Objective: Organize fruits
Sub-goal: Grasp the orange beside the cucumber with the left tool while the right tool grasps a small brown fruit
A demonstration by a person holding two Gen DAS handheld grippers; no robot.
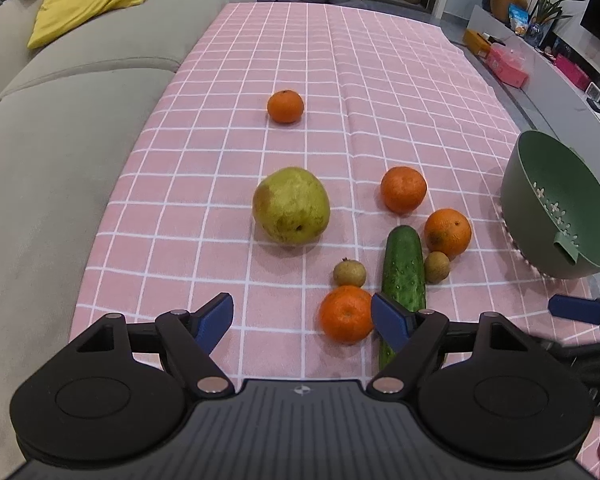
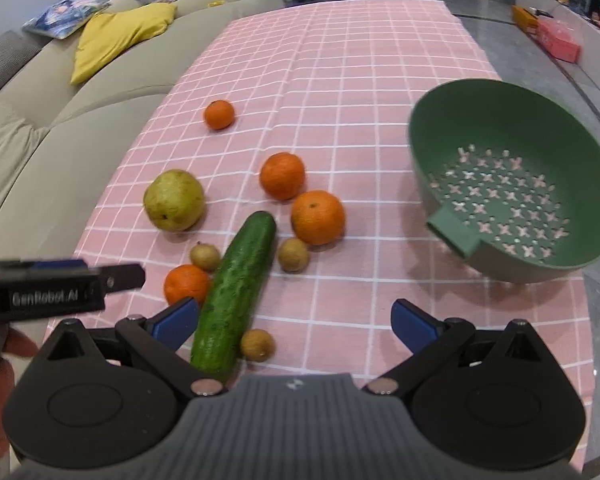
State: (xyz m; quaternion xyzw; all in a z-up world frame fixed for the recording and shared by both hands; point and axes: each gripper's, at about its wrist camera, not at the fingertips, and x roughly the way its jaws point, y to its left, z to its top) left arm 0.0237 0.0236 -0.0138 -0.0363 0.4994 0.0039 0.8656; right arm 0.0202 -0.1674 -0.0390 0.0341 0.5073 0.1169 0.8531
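My two wrist cams sat low and close over the counter (image 1: 300,60), facing down its length; both caught the same cucumber (image 2: 233,292) and colander (image 2: 512,196).

Open pink checked desk (image 1: 380,60) across frame top; lower centre crowded by long green cucumber (image 2: 236,292), round orange mandarins (image 2: 318,218).

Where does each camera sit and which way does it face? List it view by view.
Left wrist: on the left gripper, facing down the table past the pear; own open fingers and the right gripper's tip show.
Right wrist: on the right gripper, facing the cucumber and colander; the left gripper shows.
Shared: the fruits, colander, sofa.
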